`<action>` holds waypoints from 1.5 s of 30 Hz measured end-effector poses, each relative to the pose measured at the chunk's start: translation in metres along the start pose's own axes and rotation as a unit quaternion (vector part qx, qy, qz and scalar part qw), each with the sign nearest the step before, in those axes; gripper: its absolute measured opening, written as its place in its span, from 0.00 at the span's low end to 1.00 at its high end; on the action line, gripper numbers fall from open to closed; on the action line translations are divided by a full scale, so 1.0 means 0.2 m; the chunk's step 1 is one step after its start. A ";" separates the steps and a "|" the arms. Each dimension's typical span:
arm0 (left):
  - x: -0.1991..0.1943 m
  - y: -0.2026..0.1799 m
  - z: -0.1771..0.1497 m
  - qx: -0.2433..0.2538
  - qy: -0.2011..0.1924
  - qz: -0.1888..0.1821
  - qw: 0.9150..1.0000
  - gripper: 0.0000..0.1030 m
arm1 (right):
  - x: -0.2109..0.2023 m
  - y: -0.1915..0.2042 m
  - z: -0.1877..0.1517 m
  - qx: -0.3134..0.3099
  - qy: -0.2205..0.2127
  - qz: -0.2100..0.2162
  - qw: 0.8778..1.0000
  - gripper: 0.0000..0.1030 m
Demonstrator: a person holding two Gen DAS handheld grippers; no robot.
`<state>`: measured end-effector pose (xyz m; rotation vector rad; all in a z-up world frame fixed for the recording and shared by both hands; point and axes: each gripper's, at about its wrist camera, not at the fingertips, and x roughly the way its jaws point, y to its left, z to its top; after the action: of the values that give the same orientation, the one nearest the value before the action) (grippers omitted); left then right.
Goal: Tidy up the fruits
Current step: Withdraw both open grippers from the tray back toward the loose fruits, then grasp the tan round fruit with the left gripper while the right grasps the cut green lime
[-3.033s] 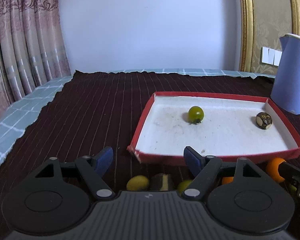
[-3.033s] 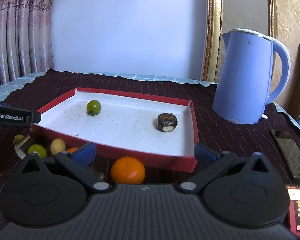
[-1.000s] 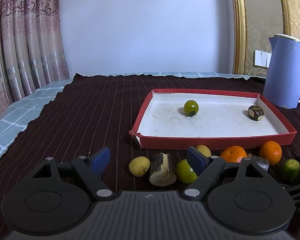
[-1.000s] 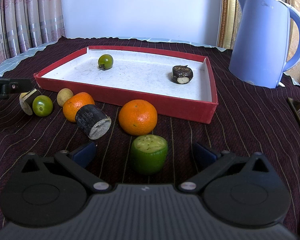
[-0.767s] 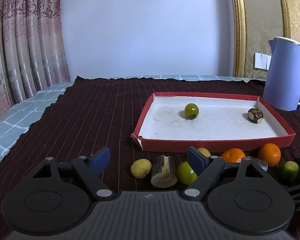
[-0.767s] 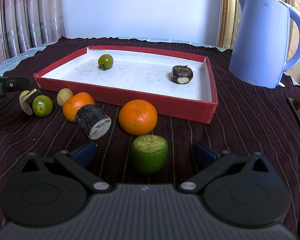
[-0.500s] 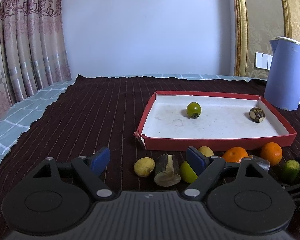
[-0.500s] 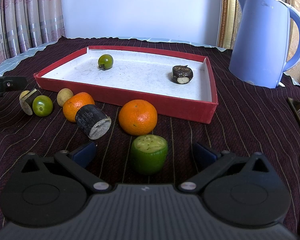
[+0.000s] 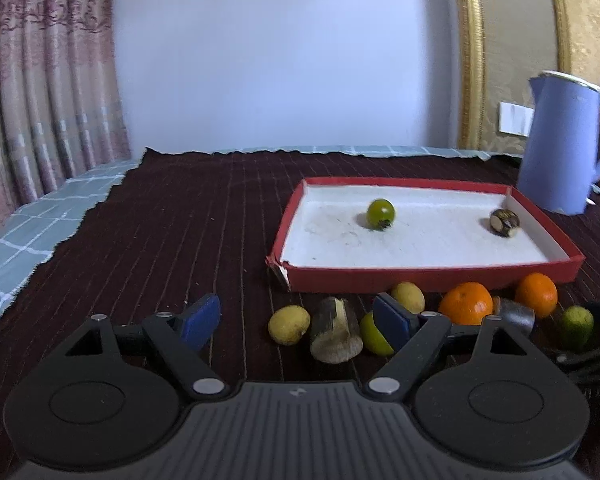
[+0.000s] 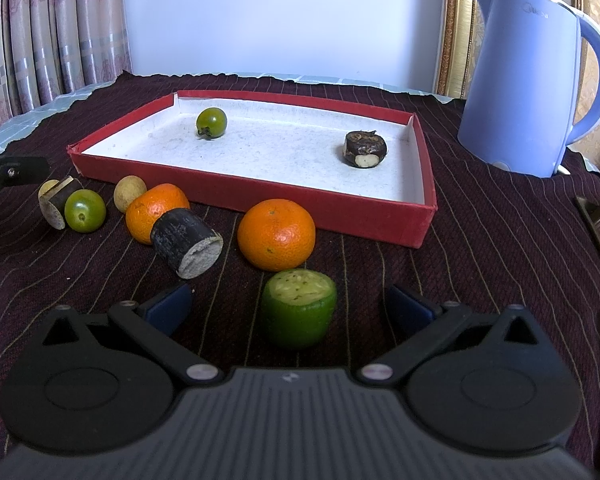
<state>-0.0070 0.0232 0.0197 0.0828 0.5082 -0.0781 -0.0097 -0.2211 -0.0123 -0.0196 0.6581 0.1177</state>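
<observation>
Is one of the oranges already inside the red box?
No. Both oranges sit on the dark cloth in front of the red box, which holds only a green tomato and a dark chestnut-like piece.

Both claws, left claw (image 9: 298, 318) and right claw (image 10: 288, 306), are showing black ribbed bodies, silver screws (round-headed) and blue pads (image 9: 201, 320).

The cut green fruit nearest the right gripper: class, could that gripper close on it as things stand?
Probably yes. The cut green fruit stands upright between the open right gripper fingers, with bare cloth either side; the orange lies behind it.
</observation>
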 end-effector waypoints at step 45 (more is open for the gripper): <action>0.13 0.19 -0.01 0.046 0.033 0.009 0.998 0.81 | -0.12 -0.04 0.00 0.009 -0.022 -0.006 1.000 0.32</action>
<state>0.0185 0.0596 0.0078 0.1808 0.5694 -0.0806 -0.0278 -0.2323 0.0021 -0.0031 0.6152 0.0993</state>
